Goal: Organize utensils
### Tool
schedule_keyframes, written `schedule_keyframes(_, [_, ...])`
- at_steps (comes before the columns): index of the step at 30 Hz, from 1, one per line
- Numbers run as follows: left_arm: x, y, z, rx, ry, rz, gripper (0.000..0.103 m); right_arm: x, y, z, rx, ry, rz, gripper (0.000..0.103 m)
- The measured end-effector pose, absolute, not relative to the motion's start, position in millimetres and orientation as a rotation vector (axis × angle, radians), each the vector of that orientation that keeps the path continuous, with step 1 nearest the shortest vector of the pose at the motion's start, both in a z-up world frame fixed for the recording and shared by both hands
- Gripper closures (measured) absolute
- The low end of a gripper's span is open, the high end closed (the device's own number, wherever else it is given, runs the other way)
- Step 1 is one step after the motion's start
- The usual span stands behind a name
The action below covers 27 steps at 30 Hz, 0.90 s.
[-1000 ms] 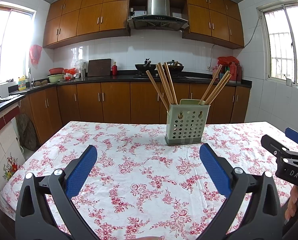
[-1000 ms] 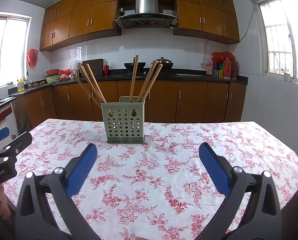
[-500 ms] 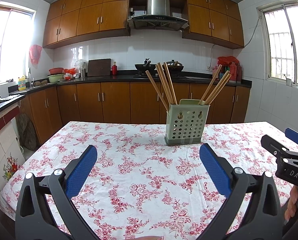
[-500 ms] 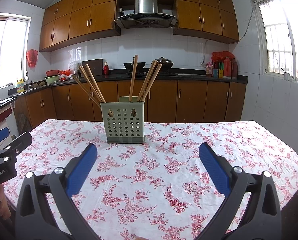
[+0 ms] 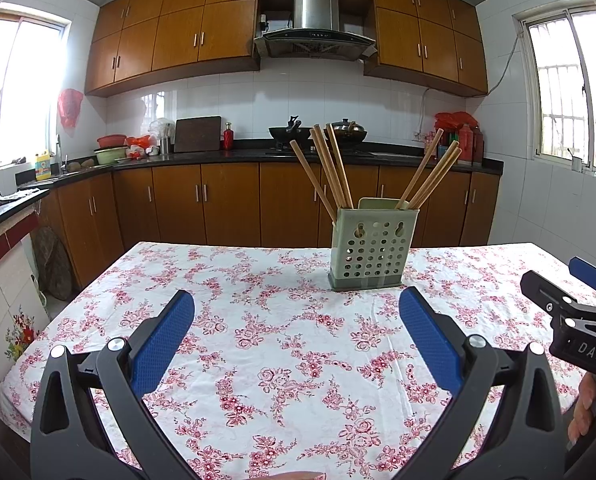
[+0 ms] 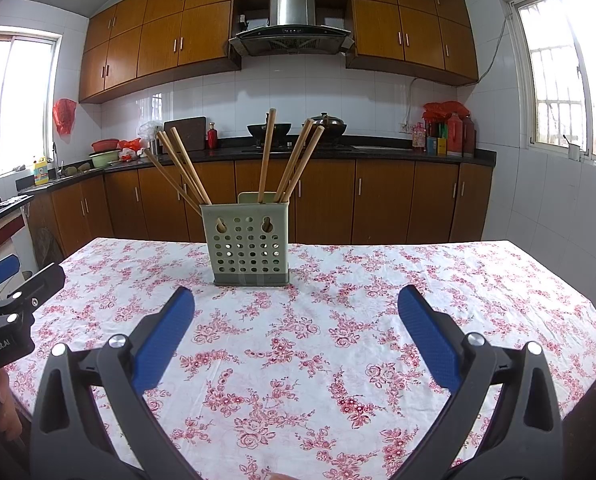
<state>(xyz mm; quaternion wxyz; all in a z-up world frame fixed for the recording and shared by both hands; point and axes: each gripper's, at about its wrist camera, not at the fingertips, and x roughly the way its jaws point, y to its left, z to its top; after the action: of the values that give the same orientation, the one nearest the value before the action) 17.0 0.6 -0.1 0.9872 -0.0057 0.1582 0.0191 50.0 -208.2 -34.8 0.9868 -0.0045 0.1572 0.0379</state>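
A pale green perforated utensil holder point(image 5: 372, 249) point(image 6: 246, 244) stands upright on the floral tablecloth point(image 5: 281, 340) point(image 6: 318, 340). Several wooden chopsticks point(image 5: 330, 170) point(image 6: 293, 160) lean out of it in two bunches. My left gripper point(image 5: 297, 312) hovers over the table's near side, open, with nothing between its blue pads point(image 5: 163, 342). My right gripper point(image 6: 296, 308) is likewise open and empty, short of the holder. Each gripper shows at the edge of the other's view: the right one point(image 5: 574, 312) and the left one point(image 6: 5, 300).
Kitchen cabinets and a dark counter point(image 5: 257, 156) with a wok, pots and bottles run behind the table. Windows stand on both side walls. The table's far edge point(image 6: 378, 242) lies just behind the holder. A hand point(image 5: 582, 412) holds the right gripper's handle.
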Motion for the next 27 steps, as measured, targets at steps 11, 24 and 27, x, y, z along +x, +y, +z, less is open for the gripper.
schedule_keyframes(11, [18.3,-0.1,-1.3,-0.012,0.320,0.036,0.002,50.2,-208.2,-34.2,-0.008,0.316,0.075,0.004])
schedule_keyframes(24, [18.5,-1.9,-1.3,-0.011,0.318,0.037,0.002,50.5,-207.8,-34.4,-0.005,0.318,0.075,0.004])
schedule_keyframes(27, [19.4,-1.3,-0.6,-0.013,0.318,0.039,0.002,50.5,-207.8,-34.2,-0.006,0.317,0.074,0.004])
